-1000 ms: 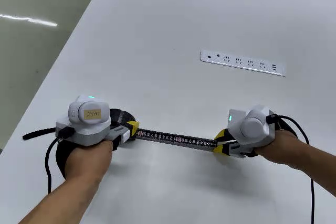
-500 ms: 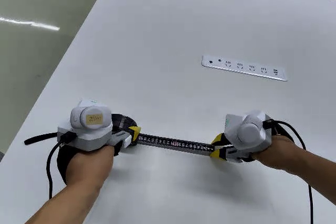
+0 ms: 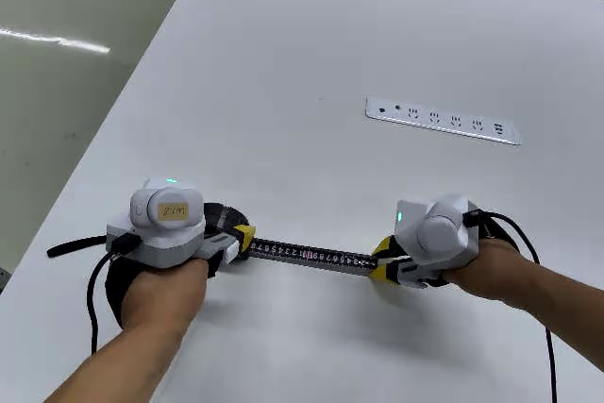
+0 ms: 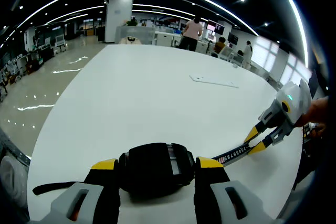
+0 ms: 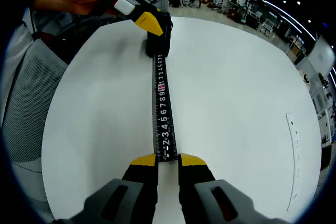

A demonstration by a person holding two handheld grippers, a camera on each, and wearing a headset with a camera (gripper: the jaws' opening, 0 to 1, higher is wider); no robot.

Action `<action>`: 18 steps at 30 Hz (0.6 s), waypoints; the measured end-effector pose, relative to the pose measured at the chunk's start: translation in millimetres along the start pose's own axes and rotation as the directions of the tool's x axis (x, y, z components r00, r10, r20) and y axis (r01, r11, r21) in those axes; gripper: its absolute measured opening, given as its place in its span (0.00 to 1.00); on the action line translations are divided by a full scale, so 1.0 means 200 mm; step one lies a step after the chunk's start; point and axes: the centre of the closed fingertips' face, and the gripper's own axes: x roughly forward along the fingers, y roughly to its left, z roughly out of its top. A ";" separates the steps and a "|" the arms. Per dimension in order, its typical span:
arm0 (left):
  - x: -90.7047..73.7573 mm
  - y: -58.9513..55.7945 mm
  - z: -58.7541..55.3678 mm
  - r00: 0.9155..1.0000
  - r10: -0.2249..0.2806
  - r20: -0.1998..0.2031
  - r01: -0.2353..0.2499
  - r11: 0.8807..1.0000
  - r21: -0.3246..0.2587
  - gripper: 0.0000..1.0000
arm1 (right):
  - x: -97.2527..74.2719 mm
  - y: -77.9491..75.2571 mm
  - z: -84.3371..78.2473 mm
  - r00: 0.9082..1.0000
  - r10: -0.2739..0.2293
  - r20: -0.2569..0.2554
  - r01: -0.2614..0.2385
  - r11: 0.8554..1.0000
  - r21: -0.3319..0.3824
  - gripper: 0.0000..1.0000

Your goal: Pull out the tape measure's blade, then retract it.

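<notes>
On the white counter [image 3: 311, 63], your left hand-held gripper [image 4: 156, 164] clamps the tape measure [image 4: 153, 176] by its hard case while your right hand-held gripper [image 5: 167, 159] pinches the tip of the thin, springy blade [image 5: 162, 98], likely to whip back if released.

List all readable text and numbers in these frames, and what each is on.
"1 2 3 4 5 6 7 8 9", then a red mark and more digits: on the tape blade, right gripper view.
Too small to read: handwriting on the yellow sticker on the left gripper.
Too small to read: markings on the power strip.
No readable label on the tape measure case.
</notes>
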 end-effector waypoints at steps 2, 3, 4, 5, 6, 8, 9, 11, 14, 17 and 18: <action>0.00 0.00 0.00 1.000 0.000 0.000 0.000 1.000 0.000 0.53 | 0.00 0.00 0.01 1.000 0.001 0.001 -0.001 1.000 0.001 0.13; 0.00 0.00 0.00 1.000 0.000 0.000 0.000 1.000 0.000 0.53 | 0.01 0.00 0.01 1.000 0.002 0.001 -0.002 1.000 0.000 0.13; 0.00 0.00 0.00 1.000 0.000 0.000 0.000 1.000 0.000 0.53 | 0.01 0.00 0.01 1.000 0.002 0.002 -0.002 1.000 0.001 0.13; 0.00 0.00 0.00 1.000 0.000 0.000 0.000 1.000 0.000 0.53 | 0.01 0.00 0.01 1.000 0.002 0.002 -0.002 1.000 0.002 0.13; 0.00 0.00 0.00 1.000 0.000 0.000 0.000 1.000 0.000 0.53 | 0.01 0.00 0.01 1.000 0.002 0.002 -0.002 1.000 0.002 0.13; 0.00 0.00 0.00 1.000 0.000 -0.001 0.000 1.000 0.000 0.53 | 0.01 0.00 0.01 1.000 0.002 0.002 -0.002 1.000 0.003 0.13; 0.00 0.00 0.00 1.000 -0.001 -0.001 0.001 1.000 0.001 0.53 | 0.01 0.00 0.01 1.000 0.002 0.002 -0.002 1.000 0.004 0.13; 0.00 0.00 0.00 1.000 -0.001 -0.001 0.001 1.000 0.001 0.53 | 0.01 0.00 0.01 1.000 0.003 0.003 -0.003 1.000 0.006 0.13; 0.00 0.00 0.00 1.000 -0.004 -0.005 0.004 1.000 0.004 0.53 | 0.02 0.01 0.04 1.000 0.009 0.009 -0.009 1.000 0.009 0.13; 0.00 -0.01 0.00 1.000 -0.004 -0.006 0.004 1.000 0.005 0.53 | 0.02 0.01 0.06 1.000 0.011 0.013 -0.012 1.000 0.011 0.13; 0.00 -0.01 0.00 1.000 -0.004 -0.006 0.004 1.000 0.004 0.53 | 0.02 0.01 0.06 1.000 0.012 0.013 -0.012 1.000 0.013 0.13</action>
